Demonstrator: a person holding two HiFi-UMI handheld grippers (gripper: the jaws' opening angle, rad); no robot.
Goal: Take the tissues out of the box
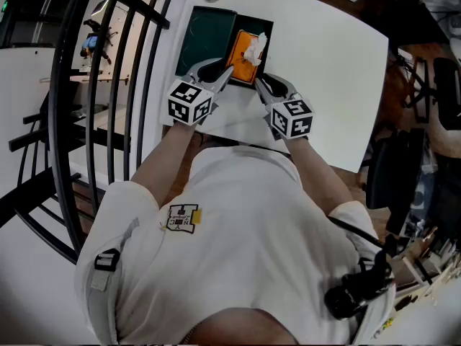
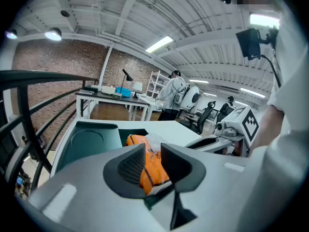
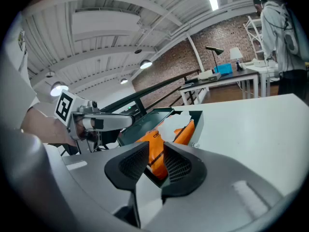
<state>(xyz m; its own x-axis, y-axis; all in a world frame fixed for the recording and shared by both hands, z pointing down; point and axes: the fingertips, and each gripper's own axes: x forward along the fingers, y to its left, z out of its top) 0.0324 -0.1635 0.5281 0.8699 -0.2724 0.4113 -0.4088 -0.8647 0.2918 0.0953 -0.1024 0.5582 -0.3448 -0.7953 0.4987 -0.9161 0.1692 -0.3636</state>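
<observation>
An orange tissue box (image 1: pixel 243 52) lies in the right half of a dark green tray (image 1: pixel 205 34) on the white table (image 1: pixel 324 71). A white tissue (image 1: pixel 256 47) sticks up out of its top. My left gripper (image 1: pixel 225 72) is at the box's near left corner. Its jaws stand apart, and the box (image 2: pixel 149 170) and tissue (image 2: pixel 153 140) show through the gap just beyond the left gripper (image 2: pixel 153 161). My right gripper (image 1: pixel 261 83) is at the near right corner. The right gripper (image 3: pixel 155 161) has its jaws narrowly apart with nothing between them, and the box (image 3: pixel 186 129) and tissue (image 3: pixel 171 124) lie ahead.
A black curved railing (image 1: pixel 108 85) runs along the table's left side. The table's right edge drops off towards office chairs (image 1: pixel 432 85). A desk with a lamp (image 2: pixel 113 98) and a standing person (image 2: pixel 171 98) are far behind the tray.
</observation>
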